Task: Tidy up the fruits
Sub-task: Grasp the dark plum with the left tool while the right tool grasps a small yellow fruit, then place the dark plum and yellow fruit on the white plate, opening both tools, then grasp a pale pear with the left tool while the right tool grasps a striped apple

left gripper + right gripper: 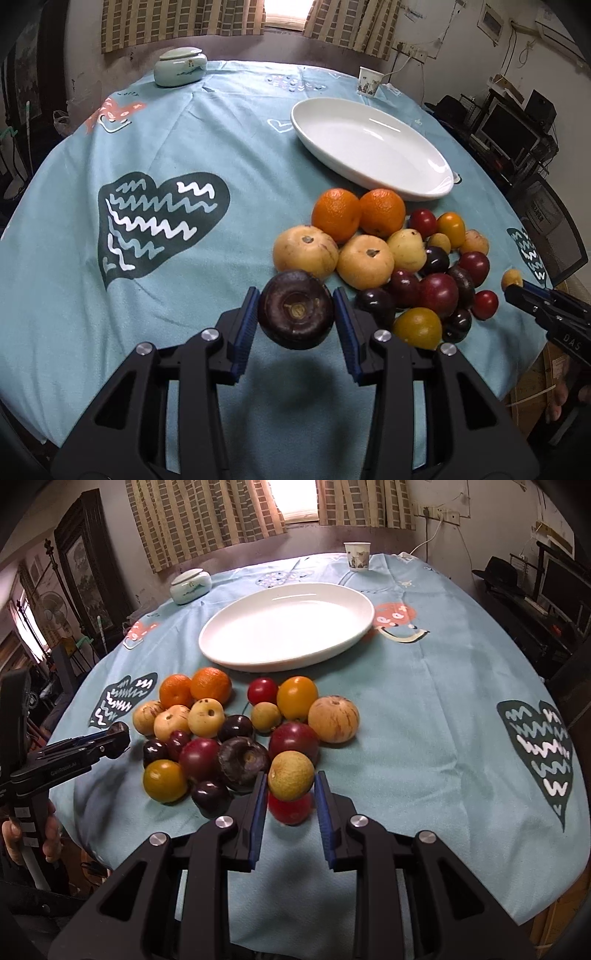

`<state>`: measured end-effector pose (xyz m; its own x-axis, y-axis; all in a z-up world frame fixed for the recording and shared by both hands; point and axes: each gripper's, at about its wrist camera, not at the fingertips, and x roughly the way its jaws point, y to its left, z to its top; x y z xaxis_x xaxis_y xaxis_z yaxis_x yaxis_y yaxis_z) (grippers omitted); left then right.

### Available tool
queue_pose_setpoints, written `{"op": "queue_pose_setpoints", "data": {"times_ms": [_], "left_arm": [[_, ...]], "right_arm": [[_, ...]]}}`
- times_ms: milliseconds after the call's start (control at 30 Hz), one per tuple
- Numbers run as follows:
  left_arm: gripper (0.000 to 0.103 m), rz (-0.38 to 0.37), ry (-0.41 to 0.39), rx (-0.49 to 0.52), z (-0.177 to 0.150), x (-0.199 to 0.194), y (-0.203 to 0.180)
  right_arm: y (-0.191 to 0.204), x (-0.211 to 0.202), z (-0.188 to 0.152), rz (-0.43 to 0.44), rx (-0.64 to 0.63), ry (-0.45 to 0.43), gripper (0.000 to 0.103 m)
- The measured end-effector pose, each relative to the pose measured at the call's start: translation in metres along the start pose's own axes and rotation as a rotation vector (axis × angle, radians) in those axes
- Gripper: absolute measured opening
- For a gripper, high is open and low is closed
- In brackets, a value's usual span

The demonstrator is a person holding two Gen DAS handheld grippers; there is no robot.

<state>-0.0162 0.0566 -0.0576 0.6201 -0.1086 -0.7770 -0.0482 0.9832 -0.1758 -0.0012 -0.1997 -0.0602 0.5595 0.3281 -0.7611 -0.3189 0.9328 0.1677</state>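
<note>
On the teal printed cloth (pixel 184 147), left gripper (pixel 296 309) fingers clamped on wrinkled dark round fruit (pixel 295 308), right gripper (pixel 290 781) on small tan one (pixel 291 775).

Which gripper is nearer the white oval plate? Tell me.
Right. The right gripper, holding a small tan fruit, faces the white oval plate across the pile; the left gripper sits farther back, off to its side.

Dim room, blown-out window (pixel 286 11), fisheye-warped edges.
</note>
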Motion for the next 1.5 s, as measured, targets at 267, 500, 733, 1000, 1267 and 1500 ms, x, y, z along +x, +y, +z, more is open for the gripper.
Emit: {"op": "queue_pose_setpoints", "data": {"times_ms": [267, 500, 733, 1000, 1267, 1500], "left_arm": [[0.041, -0.014, -0.026, 0.060, 0.040, -0.001, -0.020], [0.041, -0.061, -0.012, 0.099, 0.140, 0.046, -0.045], [0.042, -0.048, 0.054, 0.070, 0.236, 0.133, -0.059], [0.042, -0.044, 0.139, 0.057, 0.258, 0.196, -0.066], [0.068, -0.031, 0.074, 0.058, 0.259, 0.158, -0.060], [0.093, -0.012, -0.037, 0.083, 0.205, 0.068, -0.043]], "right_arm": [[0.010, 0.019, 0.023, 0.047, -0.030, -0.004, 0.026], [0.015, 0.046, 0.106, 0.083, -0.104, -0.025, 0.026], [-0.007, 0.131, 0.209, 0.030, -0.172, 0.024, 0.026], [-0.026, 0.200, 0.245, 0.056, -0.123, 0.125, 0.026], [-0.027, 0.183, 0.243, -0.011, -0.151, 0.106, 0.053], [-0.016, 0.095, 0.197, 0.050, -0.121, 0.055, 0.061]]}}
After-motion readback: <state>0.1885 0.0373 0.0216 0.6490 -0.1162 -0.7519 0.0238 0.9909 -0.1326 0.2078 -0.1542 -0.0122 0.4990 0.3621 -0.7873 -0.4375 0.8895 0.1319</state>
